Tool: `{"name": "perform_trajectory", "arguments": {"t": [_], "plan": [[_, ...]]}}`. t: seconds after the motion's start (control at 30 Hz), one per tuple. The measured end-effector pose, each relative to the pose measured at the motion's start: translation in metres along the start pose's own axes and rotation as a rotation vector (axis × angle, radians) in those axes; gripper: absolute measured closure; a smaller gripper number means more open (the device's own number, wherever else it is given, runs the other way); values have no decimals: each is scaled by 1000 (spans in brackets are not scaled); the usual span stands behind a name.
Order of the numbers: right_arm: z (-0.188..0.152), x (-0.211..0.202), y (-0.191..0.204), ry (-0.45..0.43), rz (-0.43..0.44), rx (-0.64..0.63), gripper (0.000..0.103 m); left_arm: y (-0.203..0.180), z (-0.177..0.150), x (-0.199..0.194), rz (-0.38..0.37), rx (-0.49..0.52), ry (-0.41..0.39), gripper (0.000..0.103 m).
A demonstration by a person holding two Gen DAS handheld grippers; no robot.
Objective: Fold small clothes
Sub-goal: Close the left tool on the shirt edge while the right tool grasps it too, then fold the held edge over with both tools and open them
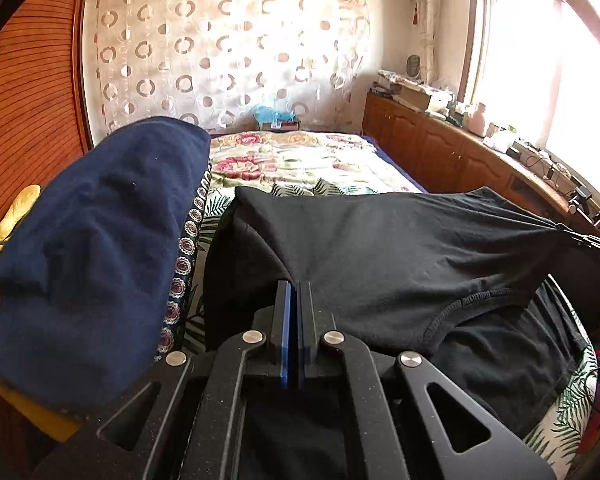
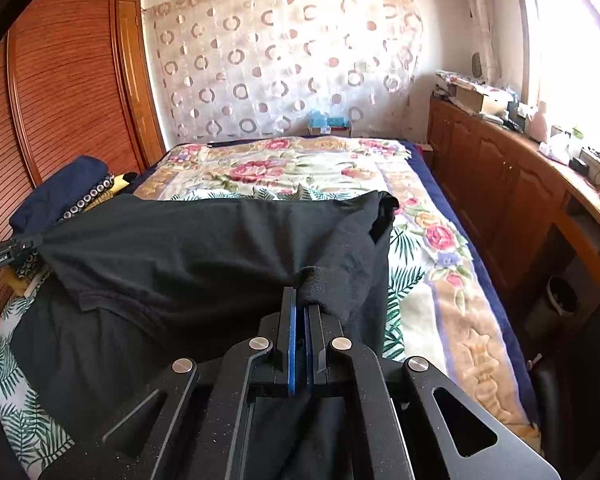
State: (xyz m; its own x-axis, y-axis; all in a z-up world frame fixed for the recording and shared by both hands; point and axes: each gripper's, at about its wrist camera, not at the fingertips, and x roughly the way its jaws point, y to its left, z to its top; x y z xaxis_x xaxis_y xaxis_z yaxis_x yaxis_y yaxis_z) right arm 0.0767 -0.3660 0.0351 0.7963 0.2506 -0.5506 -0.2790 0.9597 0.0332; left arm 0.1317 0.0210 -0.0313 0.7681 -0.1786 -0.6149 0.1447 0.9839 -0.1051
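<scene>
I saw the bed (image 2: 432, 264) under a floral blanket (image 2: 300, 168); black clothes (image 2: 84, 360) lay at its near edge, navy ones (image 1: 88, 240) at its left edge.

Two fisheye cameras ride just behind their tongs, each angled down and forward along a flowered bed (image 2: 300, 168) toward a circle-patterned curtain (image 1: 228, 52). The left wrist view sits close over the black garment (image 1: 380, 248), the right tongs (image 1: 592, 242) at its right edge; the right wrist view mirrors it, the left tongs (image 2: 16, 254) at its left edge. Both share bed, curtain, wooden cabinets (image 2: 492, 184) and what appears to be a window (image 1: 540, 60).
</scene>
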Motion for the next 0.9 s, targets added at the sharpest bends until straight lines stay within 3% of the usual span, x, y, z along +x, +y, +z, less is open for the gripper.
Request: {"name": "perform_trajectory", "arguments": {"t": [0.27, 0.53, 0.73, 0.9], "plan": [[-14, -37, 5, -53, -9, -7, 100, 10, -5, -35, 9, -12, -59, 100], [-41, -68, 10, -62, -7, -24, 100, 8, -33, -72, 4, -10, -72, 100], [-55, -86, 13, -37, 13, -12, 100, 3, -56, -82, -6, -2, -31, 100], [-82, -59, 9, 71, 21, 12, 100, 6, -75, -60, 14, -2, 64, 100]]}}
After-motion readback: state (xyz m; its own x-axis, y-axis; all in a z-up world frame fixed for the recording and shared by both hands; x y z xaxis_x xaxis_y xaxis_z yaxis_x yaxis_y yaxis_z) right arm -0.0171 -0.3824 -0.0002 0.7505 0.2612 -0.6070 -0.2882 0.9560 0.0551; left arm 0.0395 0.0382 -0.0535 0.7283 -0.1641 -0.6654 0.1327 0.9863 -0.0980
